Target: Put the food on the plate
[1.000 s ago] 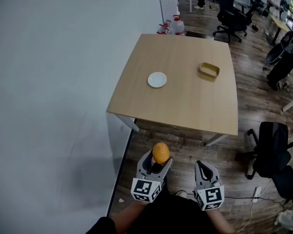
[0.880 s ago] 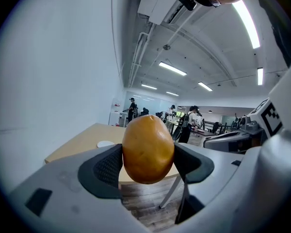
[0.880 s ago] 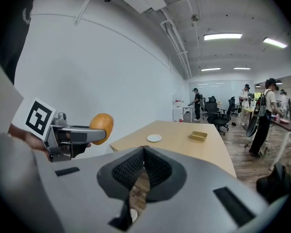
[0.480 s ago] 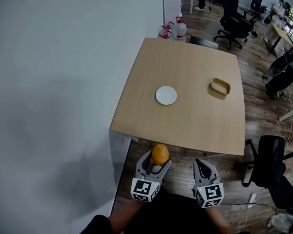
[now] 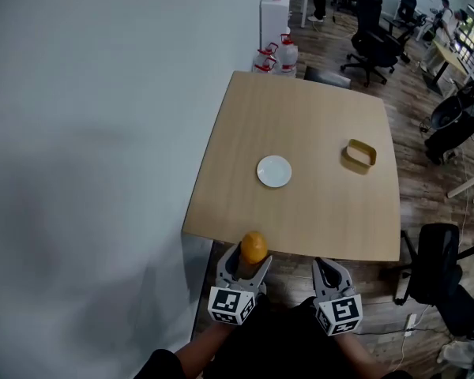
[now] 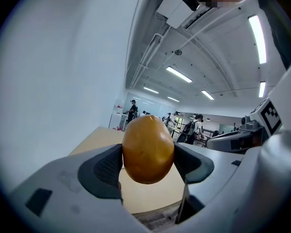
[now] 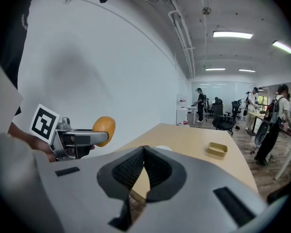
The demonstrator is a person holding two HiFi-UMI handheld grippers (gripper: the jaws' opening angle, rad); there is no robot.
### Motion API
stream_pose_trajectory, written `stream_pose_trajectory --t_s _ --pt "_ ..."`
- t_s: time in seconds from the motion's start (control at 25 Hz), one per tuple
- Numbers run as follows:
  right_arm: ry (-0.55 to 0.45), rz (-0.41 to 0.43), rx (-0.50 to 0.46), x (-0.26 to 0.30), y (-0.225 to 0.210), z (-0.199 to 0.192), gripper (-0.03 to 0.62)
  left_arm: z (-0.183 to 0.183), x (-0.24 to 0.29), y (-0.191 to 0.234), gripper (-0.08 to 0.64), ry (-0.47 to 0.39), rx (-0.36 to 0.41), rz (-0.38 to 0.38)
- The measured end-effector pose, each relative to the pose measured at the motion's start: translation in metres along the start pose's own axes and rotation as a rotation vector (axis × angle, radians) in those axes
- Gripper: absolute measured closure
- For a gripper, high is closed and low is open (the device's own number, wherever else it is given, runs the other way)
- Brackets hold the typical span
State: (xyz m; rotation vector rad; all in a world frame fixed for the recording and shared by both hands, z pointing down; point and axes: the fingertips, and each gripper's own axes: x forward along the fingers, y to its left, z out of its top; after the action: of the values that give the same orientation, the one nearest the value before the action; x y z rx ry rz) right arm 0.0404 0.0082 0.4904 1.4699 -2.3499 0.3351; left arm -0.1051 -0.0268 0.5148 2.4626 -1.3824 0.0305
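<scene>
My left gripper (image 5: pixel 251 257) is shut on an orange-yellow round food item (image 5: pixel 253 246), held just at the near edge of the wooden table (image 5: pixel 324 125). In the left gripper view the food (image 6: pixel 148 149) fills the space between both pads. A small white plate (image 5: pixel 274 170) lies near the table's middle, well ahead of the food. My right gripper (image 5: pixel 328 272) hangs beside the left one, shut with its pads touching and nothing between them (image 7: pixel 143 171). From the right gripper view the held food (image 7: pixel 104 128) shows at the left and the plate (image 7: pixel 161 148) peeks over the jaws.
A tan rectangular container (image 5: pixel 360 154) sits on the table to the plate's right. A grey wall (image 5: pixel 87 148) runs along the table's left side. Black office chairs (image 5: pixel 438 271) stand to the right and at the far end, with water jugs (image 5: pixel 278 54) beyond the table.
Both grippers and the view have moved forward toward the table. The food, earlier over the floor, now reaches the table's near edge. Both grips unchanged.
</scene>
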Motion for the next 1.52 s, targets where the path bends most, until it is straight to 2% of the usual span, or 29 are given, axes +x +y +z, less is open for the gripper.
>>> stream_pose_trajectory --t_s 0.16,0.36,0.48,0.6,0.84,1.08,1.52 --pt "-0.026 0.007 -0.007 0.011 -0.001 0.007 0.532 -0.004 0.013 0.014 0.230 0.003 -0.006 0.007" --pt "-0.060 -0.005 0.081 0.023 -0.013 0.011 0.533 -0.011 0.026 0.021 0.231 0.031 -0.006 -0.001" --pt "-0.092 0.004 0.082 0.038 -0.023 0.019 0.533 -0.018 0.043 0.031 0.231 0.065 -0.003 0.002" --pt "-0.103 0.022 0.087 0.062 -0.031 0.027 0.532 -0.022 0.067 0.044 0.231 0.097 -0.012 0.005" --pt "-0.094 0.042 0.172 0.107 -0.060 0.039 0.533 -0.036 0.136 0.068 0.230 0.192 -0.042 0.011" --pt "-0.072 0.043 0.156 0.144 -0.082 0.051 0.533 -0.059 0.214 0.098 0.230 0.306 0.024 -0.007" --pt "0.019 0.046 0.192 0.199 -0.112 0.035 0.532 -0.116 0.315 0.149 0.230 0.480 0.111 -0.004"
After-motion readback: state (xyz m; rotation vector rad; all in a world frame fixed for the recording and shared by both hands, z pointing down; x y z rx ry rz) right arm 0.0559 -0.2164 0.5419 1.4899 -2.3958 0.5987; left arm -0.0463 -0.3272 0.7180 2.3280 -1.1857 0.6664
